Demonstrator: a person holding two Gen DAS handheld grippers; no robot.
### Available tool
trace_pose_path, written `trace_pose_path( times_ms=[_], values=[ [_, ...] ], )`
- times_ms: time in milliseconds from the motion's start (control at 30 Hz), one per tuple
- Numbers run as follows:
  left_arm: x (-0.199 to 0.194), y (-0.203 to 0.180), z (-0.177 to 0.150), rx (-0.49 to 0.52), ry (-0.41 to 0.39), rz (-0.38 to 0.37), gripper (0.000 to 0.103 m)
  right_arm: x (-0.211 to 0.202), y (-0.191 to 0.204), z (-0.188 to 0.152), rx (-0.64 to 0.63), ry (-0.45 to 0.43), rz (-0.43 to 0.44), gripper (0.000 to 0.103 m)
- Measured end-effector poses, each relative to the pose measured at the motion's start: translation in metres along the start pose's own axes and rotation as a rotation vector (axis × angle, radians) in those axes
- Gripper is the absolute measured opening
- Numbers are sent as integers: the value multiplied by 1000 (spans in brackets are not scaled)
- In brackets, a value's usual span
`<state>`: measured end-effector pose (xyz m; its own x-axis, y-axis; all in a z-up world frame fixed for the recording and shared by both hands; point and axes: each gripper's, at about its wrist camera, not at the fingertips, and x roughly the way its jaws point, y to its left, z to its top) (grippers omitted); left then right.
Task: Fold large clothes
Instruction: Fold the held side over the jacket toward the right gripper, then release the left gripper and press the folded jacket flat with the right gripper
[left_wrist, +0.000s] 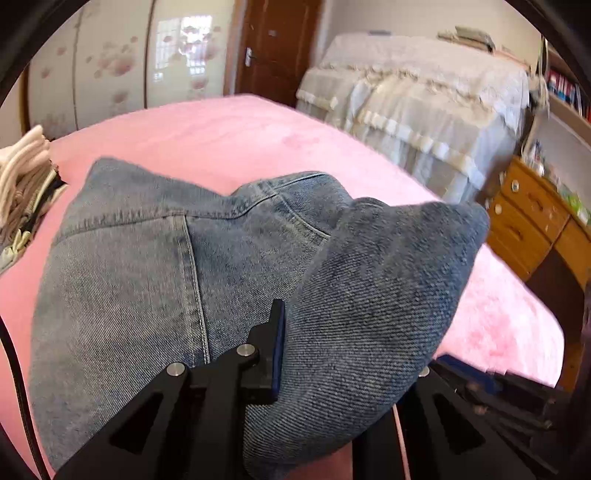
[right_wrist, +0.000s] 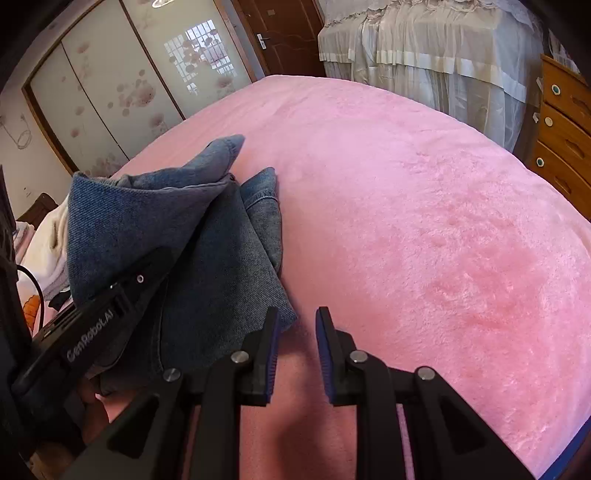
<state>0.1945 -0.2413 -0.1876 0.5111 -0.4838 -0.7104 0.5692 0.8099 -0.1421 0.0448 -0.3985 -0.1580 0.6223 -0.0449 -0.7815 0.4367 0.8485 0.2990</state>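
Each camera rides on its own gripper and looks steeply down along the jaws at the pink bed (right_wrist: 406, 192), the left one pressed close over the jeans (left_wrist: 147, 280), both sharing jeans, bed, wardrobe (right_wrist: 110, 92) and door (left_wrist: 273, 48).

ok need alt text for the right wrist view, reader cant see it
The right gripper hovers open and empty over a pink blanket. To its left, the left gripper pinches a fold of blue jeans lying on the blanket.
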Motion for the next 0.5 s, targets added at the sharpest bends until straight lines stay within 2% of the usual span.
trace_pose_path(
  times_ms=[67,100,133,167,233,300,367,433,500],
  values=[
    [14,-1,-11,15,73,31,17,2,-4,0,4,19,0,21],
    [12,-2,-11,28,76,33,18,1,-5,0,4,25,-1,21],
    [7,-1,-10,35,77,24,28,-2,-6,1,0,28,-6,21],
    [0,0,-8,26,90,-13,52,-6,-7,3,-5,26,-9,22],
    [-16,4,-5,-12,120,-96,81,-17,-8,6,-19,13,-6,28],
    [-42,9,-6,-40,103,-169,82,-30,-8,9,-34,-6,5,35],
    [-72,17,-7,-56,92,-204,83,-42,-5,13,-56,-20,28,37],
    [-96,32,-9,-85,62,-175,83,-52,0,19,-75,-20,65,38],
    [-114,47,-11,-115,42,-104,83,-57,6,25,-93,-7,121,46]
  ],
)
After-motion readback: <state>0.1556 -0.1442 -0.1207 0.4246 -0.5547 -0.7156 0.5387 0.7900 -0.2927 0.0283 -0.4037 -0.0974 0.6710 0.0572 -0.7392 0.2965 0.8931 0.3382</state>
